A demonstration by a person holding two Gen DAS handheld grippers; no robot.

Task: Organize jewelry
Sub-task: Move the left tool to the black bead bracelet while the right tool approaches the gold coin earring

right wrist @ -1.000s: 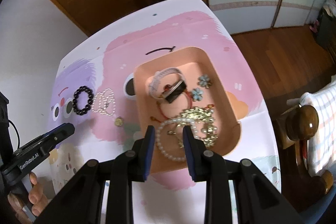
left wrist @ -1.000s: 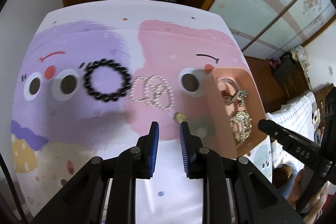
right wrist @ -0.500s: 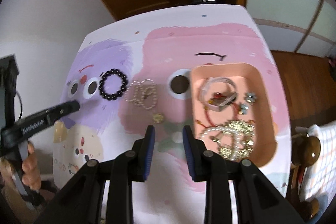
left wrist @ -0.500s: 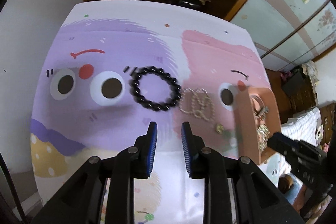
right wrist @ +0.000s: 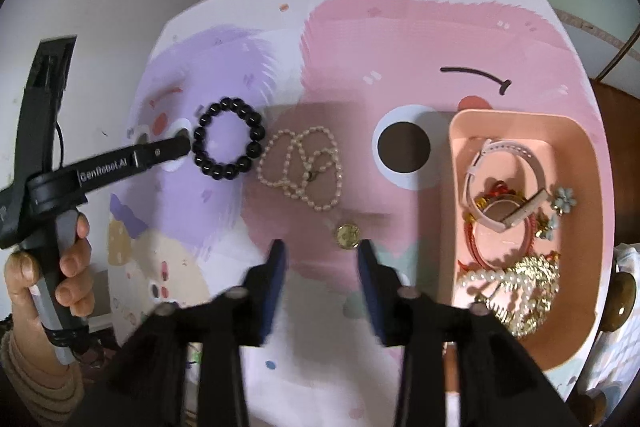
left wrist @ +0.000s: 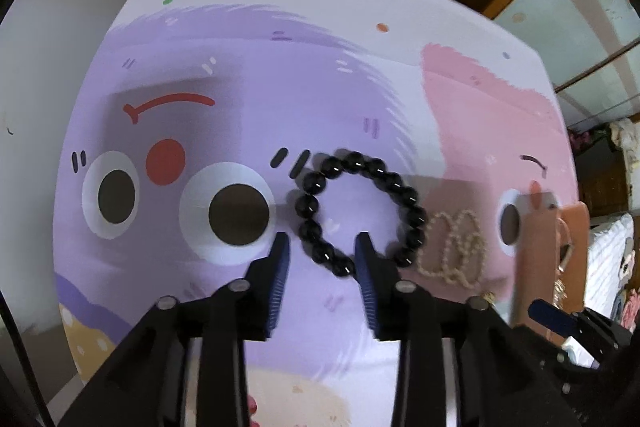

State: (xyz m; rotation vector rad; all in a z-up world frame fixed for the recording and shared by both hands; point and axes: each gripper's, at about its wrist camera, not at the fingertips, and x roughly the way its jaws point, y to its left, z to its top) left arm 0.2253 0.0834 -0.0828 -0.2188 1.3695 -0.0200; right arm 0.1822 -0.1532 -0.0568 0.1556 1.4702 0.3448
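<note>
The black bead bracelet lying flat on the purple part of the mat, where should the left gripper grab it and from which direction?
Grip the black bead bracelet across its near arc, coming straight down from above. It lies flat as an open ring, so one finger can drop inside the loop. The left gripper, jaws just opened and empty, already straddles that arc.

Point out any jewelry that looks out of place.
Three pieces lie loose on the tablecloth, outside the pink tray: a black bead bracelet, a tangled pearl necklace and a small gold coin-like piece. Everything else sits in the tray.
</note>
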